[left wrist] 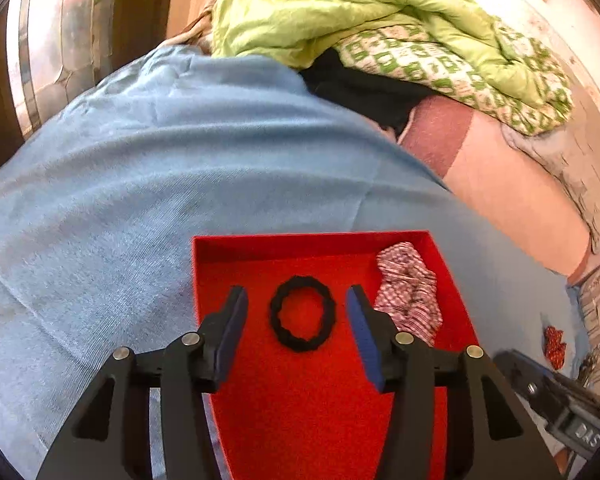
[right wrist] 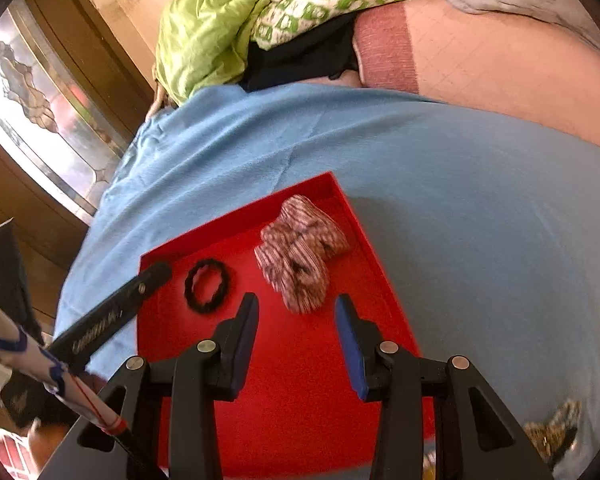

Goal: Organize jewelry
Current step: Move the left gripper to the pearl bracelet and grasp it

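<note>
Left wrist view: my left gripper [left wrist: 297, 312] hangs over the red tray [left wrist: 316, 400], jaws parted, nothing gripped. Black hair tie [left wrist: 302, 313] lies flat on the tray floor directly between my fingertips, touching neither pad. Striped scrunchie [left wrist: 409, 292] sits just outside my right-hand finger, near the tray's far corner. Small red item [left wrist: 555, 346] on the blue cloth [left wrist: 140, 184], well off to the right; only this view shows it.

Right wrist view: my right gripper [right wrist: 297, 314] also over the tray [right wrist: 300, 400], jaws parted and empty. Scrunchie [right wrist: 300, 256] lies just ahead of the tips; hair tie [right wrist: 206, 285] left of my left-hand finger. Only here: a brown patterned piece [right wrist: 556, 430] on the cloth, low right.
</note>
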### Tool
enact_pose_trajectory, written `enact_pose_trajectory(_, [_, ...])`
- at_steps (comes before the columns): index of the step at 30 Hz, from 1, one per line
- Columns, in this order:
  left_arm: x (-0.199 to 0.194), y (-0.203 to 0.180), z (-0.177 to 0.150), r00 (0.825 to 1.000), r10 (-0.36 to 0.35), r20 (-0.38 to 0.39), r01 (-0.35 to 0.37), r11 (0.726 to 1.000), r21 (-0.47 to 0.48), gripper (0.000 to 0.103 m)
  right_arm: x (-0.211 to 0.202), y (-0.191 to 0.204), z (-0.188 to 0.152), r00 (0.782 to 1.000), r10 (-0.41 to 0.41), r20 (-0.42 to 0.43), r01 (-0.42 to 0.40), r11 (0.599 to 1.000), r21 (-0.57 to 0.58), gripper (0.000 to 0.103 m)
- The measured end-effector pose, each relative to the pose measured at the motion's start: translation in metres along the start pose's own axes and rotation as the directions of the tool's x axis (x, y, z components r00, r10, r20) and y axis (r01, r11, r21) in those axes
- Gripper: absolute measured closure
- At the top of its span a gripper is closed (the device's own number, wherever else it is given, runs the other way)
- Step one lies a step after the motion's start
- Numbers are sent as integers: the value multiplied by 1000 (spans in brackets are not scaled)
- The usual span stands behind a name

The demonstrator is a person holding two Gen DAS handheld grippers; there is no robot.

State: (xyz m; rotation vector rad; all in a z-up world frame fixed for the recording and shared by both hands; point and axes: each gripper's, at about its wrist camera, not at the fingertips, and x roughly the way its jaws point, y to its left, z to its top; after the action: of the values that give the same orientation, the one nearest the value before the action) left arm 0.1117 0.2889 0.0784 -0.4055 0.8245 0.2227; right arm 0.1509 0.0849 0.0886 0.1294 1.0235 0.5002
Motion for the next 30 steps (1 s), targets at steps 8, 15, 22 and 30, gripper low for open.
enact_pose_trajectory(8, [-21, -36, -14, 999, -11, 40, 7, 996, 87, 53, -57, -45, -44, 998, 47, 34, -49, 996, 69, 60])
enact_pose_trajectory(15, [-49, -83, -45, 995, -78, 55, 63, 971, 231, 53, -99, -80, -81, 995, 49, 89, -57, 994, 97, 60])
enact_pose_trajectory(22, [-77, -111, -110, 987, -155, -33, 156, 921, 357, 53, -137, -140, -109, 979, 14, 203, -51, 983, 177, 60])
enact_pose_trajectory(30, [-48, -147, -169, 967, -162, -199, 232, 882, 411, 53, -145, -191, -110, 975, 21, 220, -86, 953, 291, 60])
